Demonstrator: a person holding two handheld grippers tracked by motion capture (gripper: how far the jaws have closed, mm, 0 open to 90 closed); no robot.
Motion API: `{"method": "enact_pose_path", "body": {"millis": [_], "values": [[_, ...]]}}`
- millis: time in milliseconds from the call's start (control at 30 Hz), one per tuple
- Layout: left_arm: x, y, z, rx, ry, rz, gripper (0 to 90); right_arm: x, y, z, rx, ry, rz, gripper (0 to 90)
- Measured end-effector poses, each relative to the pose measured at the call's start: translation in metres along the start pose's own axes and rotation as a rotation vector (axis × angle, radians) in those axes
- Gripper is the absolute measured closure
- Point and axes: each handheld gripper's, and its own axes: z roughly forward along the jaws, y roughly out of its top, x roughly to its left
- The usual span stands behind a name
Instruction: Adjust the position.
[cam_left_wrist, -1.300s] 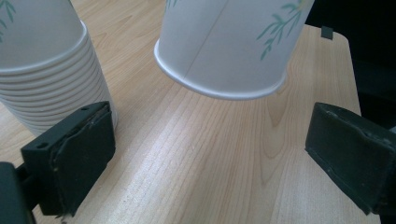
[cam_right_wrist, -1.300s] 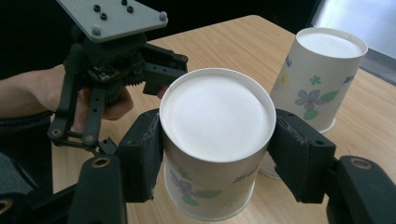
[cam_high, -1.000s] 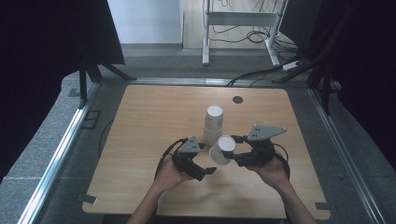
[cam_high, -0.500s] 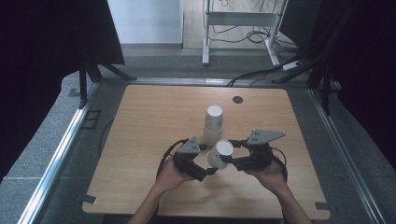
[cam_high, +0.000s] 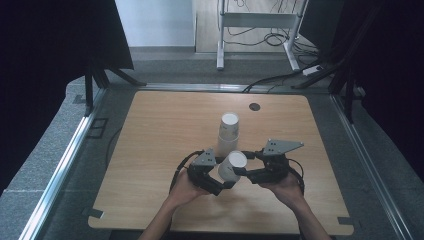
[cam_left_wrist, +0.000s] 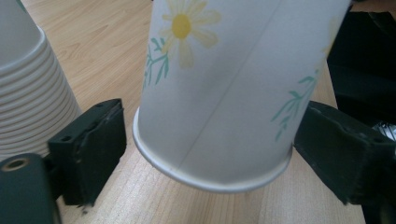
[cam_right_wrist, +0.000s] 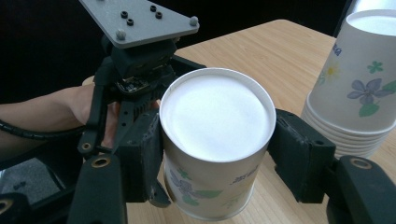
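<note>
The paper cup (cam_high: 233, 166) hangs upside down just above the wooden table (cam_high: 150, 140), near its front edge and just in front of the stack of cups (cam_high: 228, 131), its closed base up and tipped slightly toward the person, its long axis near upright. The right gripper (cam_high: 241, 171) clamps it near the base from the right. The left gripper (cam_high: 223, 183), equally near, has just been closing around its rim end from the left, pads not yet pressing.

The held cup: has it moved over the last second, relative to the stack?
Yes. The cup, clamped in the right gripper, has shifted slightly toward the near table edge, away from the stack.
</note>
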Motion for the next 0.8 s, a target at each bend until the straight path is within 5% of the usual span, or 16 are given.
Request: {"method": "enact_pose_path", "body": {"millis": [800], "values": [[0.0022,-0.0049,0.0013,0.001,-0.022,0.015,28.5,-0.0031,-0.0019,0.0024,0.003,0.026,0.013,37.1]]}}
